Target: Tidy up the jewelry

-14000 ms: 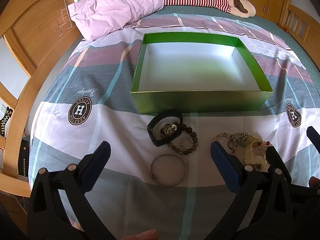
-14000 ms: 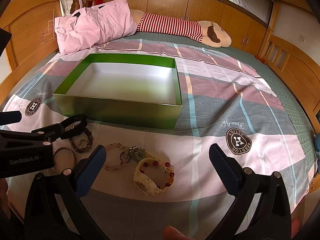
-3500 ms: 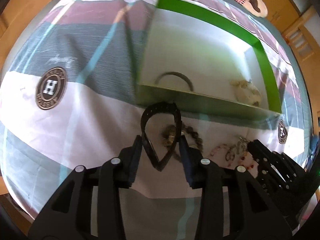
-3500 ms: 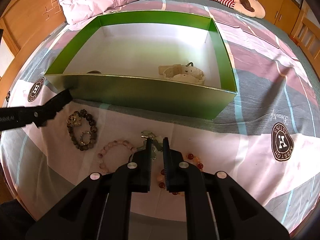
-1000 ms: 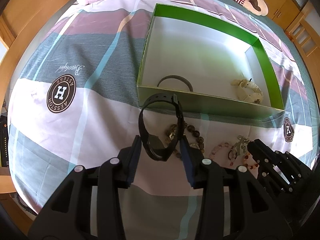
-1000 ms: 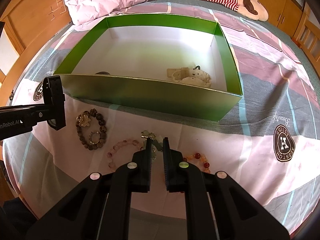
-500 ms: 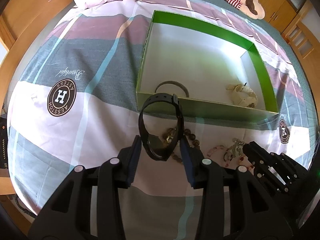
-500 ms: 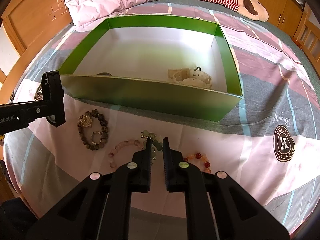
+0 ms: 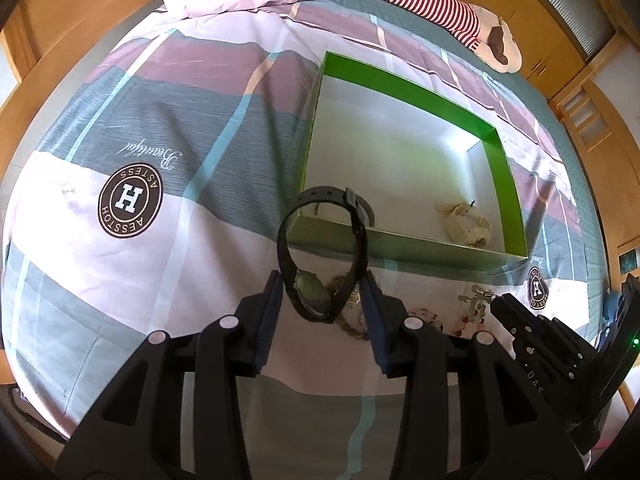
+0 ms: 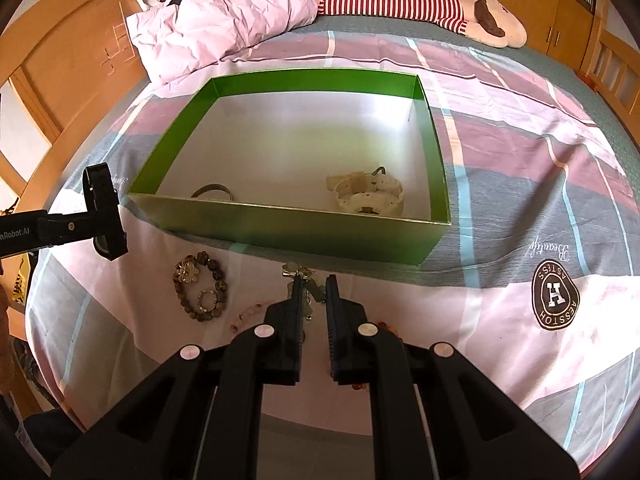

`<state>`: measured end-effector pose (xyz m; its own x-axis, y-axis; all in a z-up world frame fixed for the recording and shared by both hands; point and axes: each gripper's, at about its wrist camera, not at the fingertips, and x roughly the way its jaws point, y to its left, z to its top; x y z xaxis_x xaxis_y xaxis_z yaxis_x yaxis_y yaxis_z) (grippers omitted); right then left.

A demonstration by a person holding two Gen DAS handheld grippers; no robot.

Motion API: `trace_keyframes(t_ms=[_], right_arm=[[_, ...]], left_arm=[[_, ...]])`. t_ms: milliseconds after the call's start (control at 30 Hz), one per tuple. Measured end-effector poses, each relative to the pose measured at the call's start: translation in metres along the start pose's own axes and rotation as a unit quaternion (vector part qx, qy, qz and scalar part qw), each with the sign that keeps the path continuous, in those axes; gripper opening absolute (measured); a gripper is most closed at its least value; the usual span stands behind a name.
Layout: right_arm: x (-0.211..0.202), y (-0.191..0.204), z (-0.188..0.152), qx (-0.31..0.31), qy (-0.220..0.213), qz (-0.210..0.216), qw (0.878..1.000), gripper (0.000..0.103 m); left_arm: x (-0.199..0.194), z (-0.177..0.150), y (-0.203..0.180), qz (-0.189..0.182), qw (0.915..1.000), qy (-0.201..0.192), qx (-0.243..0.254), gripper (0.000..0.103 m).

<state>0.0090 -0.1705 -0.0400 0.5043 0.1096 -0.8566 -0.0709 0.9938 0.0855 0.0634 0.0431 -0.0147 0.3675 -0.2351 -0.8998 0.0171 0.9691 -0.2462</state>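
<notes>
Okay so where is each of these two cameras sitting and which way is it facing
Left wrist: rides the left gripper, looking steeply down over the bed at the green cardboard box; its own fingers clamp a black wristwatch.
Right wrist: rides the right gripper, shut on a metal charm pendant, facing the box; the left gripper enters at left.
Shared: box, cream bracelet, dark beaded bracelet.
</notes>
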Motion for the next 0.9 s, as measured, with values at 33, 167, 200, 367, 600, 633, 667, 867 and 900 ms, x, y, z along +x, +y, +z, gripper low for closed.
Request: trace_keyframes(t_ms=[33, 167, 200, 367, 600, 633, 667, 867, 900], right_arm=[[0.001, 0.001, 0.000, -0.002, 0.002, 0.000, 1.000, 0.010], [0.004, 0.003, -0.001, -0.006, 0.004, 0.000, 1.000, 0.010], [0.004, 0.003, -0.001, -0.007, 0.004, 0.000, 1.000, 0.010], [0.007, 0.006, -0.002, -0.009, 0.008, -0.001, 1.000, 0.010], [0.007, 0.008, -0.004, -0.014, 0.006, 0.002, 1.000, 0.010], [0.007, 0.008, -0.004, -0.014, 0.005, 0.003, 1.000, 0.010], [0.006, 0.008, -0.003, -0.013, 0.004, 0.003, 1.000, 0.010], [0.001, 0.010, -0.002, -0.014, -0.010, 0.014, 1.000, 0.010], [-0.001, 0.010, -0.002, -0.015, -0.013, 0.016, 1.000, 0.010]], left_arm=[[0.001, 0.000, -0.002, 0.000, 1.0000, 0.001, 0.003, 0.040], [0.003, -0.002, -0.010, -0.001, 0.9999, 0.003, 0.014, 0.040], [0.003, -0.002, -0.012, 0.000, 0.9998, 0.003, 0.018, 0.040], [0.004, -0.003, -0.014, 0.001, 0.9997, 0.003, 0.022, 0.040], [0.002, -0.003, -0.015, -0.001, 0.9997, -0.002, 0.024, 0.040], [0.002, -0.003, -0.016, -0.001, 0.9997, -0.003, 0.025, 0.040], [0.001, -0.003, -0.016, -0.002, 0.9997, -0.005, 0.025, 0.040], [-0.004, -0.003, -0.022, -0.009, 0.9992, -0.020, 0.034, 0.040], [-0.005, -0.002, -0.023, -0.011, 0.9990, -0.024, 0.035, 0.040]])
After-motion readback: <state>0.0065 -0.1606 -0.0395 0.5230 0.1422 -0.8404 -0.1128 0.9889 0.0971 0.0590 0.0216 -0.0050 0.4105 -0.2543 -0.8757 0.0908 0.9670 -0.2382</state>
